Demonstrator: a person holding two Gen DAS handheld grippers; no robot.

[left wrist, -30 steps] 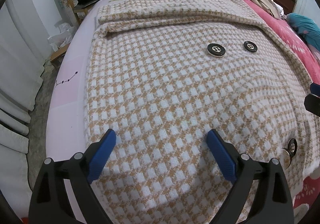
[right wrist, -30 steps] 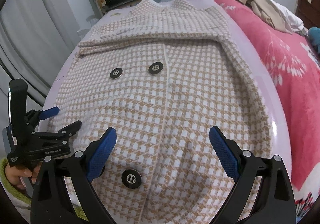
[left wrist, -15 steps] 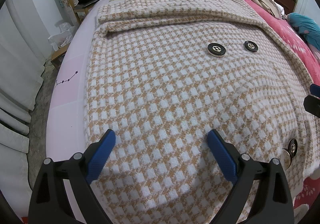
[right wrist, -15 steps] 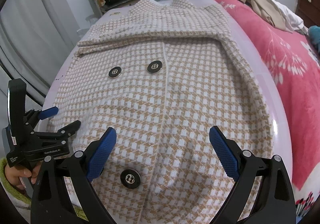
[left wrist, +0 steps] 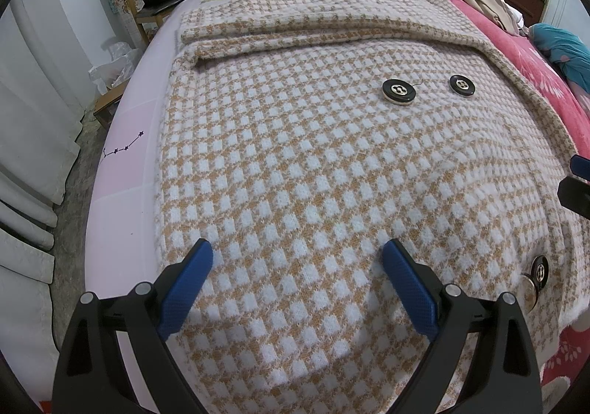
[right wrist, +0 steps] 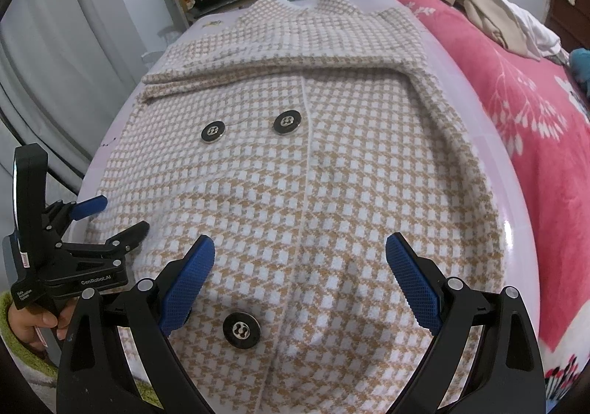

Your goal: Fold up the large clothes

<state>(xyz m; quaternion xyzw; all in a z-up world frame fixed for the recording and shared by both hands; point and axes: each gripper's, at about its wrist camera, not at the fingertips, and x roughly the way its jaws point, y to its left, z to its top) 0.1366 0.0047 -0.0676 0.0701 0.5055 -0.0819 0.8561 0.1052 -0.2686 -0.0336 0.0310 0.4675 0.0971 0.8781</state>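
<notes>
With both jaws wide open above the coat (right wrist: 332, 192), your left gripper (left wrist: 297, 283) and right gripper (right wrist: 300, 275) could pinch only 1 layer, dragging it crooked.

- Bed (right wrist: 516, 229) is covered by a pale lilac sheet (left wrist: 121, 170); a small star line drawing is printed near its left edge.
- Checked tan-and-white coat (left wrist: 313, 163) is spread flat on the sheet, buttons facing up, collar at the far end.
- Pink flowered blanket (right wrist: 523, 89) is laid along the right side.
- Beige and white clothes (right wrist: 490, 11) are piled on the blanket.
</notes>
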